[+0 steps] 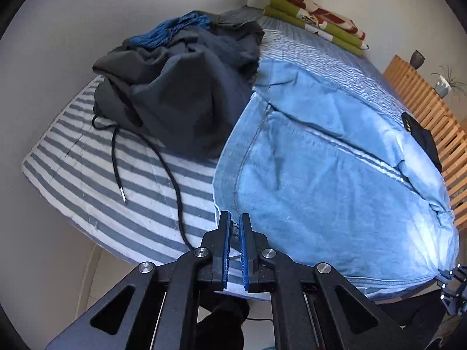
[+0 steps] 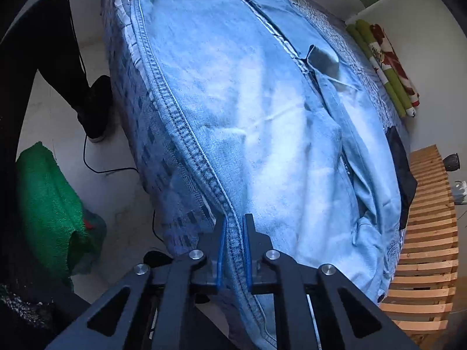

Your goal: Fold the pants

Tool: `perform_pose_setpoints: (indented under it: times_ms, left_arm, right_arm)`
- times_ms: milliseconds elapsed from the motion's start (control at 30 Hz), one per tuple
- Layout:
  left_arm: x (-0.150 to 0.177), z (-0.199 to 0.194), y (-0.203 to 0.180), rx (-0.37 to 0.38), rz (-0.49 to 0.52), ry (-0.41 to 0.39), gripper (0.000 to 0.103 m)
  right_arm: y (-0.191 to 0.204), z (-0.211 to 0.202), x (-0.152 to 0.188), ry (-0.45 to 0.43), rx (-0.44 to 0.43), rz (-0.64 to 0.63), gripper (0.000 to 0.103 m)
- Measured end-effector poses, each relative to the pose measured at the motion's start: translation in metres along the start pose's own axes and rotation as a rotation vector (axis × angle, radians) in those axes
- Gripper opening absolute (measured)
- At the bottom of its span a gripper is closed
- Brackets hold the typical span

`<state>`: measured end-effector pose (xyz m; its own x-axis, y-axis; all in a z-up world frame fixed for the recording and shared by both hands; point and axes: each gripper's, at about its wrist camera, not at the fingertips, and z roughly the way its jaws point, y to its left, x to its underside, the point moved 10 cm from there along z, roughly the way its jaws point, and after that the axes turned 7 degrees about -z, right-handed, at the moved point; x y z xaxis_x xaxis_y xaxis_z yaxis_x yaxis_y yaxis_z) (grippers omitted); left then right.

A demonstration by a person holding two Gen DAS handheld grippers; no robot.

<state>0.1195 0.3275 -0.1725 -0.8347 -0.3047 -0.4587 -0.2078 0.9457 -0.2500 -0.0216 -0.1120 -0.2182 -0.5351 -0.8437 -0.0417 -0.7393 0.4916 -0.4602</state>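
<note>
Light blue jeans (image 1: pixel 321 160) lie spread flat across a bed with a striped sheet (image 1: pixel 102 180). My left gripper (image 1: pixel 235 221) is at the jeans' near left corner, its jaws almost together and pinching the edge of the denim. In the right wrist view, my right gripper (image 2: pixel 235 221) is shut on the thick stitched side seam of the jeans (image 2: pixel 262 116) at the mattress edge. The right gripper (image 1: pixel 451 280) also shows at the lower right of the left wrist view, at the jeans' near edge.
A pile of dark clothes (image 1: pixel 186 87) with a loose black drawstring (image 1: pixel 172 175) lies left of the jeans. A folded green blanket (image 1: pixel 318 20) sits at the bed's far end. A wooden slatted frame (image 2: pixel 429 233) is on the right. A person's leg (image 2: pixel 58 58) and a green towel (image 2: pixel 49 204) are by the bed.
</note>
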Motion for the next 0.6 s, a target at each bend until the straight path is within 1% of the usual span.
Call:
perform_pose_setpoints:
  times_ms: [100,233,267,333,400,467,533,600]
  left_arm:
    - [-0.006,-0.006,-0.006,0.019,-0.003,-0.005,0.005]
    - [-0.025,-0.022,-0.015,0.046,-0.013,-0.057,0.005]
    - [-0.031,-0.026,-0.018,0.049,-0.015,-0.069,0.005]
    - [-0.049,-0.034,-0.025,0.064,-0.022,-0.100,0.005]
    - [-0.071,-0.039,-0.034,0.081,-0.037,-0.128,0.004]
    - [-0.098,-0.043,-0.051,0.116,-0.042,-0.160,0.004]
    - [-0.128,-0.043,-0.070,0.116,-0.028,-0.193,0.000]
    - [-0.160,-0.039,-0.091,0.098,0.001,-0.223,0.000]
  right_arm:
    - [-0.015,-0.013,-0.006,-0.021,-0.004,0.034,0.009]
    - [-0.044,-0.029,-0.011,-0.044,0.001,0.097,0.008]
    - [-0.054,-0.034,-0.013,-0.050,0.032,0.106,0.008]
    - [-0.082,-0.044,-0.018,-0.059,0.155,0.121,0.008]
    - [-0.115,-0.052,-0.023,-0.063,0.262,0.141,0.008]
    - [-0.149,-0.061,-0.030,-0.070,0.350,0.167,0.007]
    - [-0.188,-0.068,-0.040,-0.079,0.398,0.206,0.007]
    - [-0.226,-0.071,-0.050,-0.080,0.438,0.237,0.007]
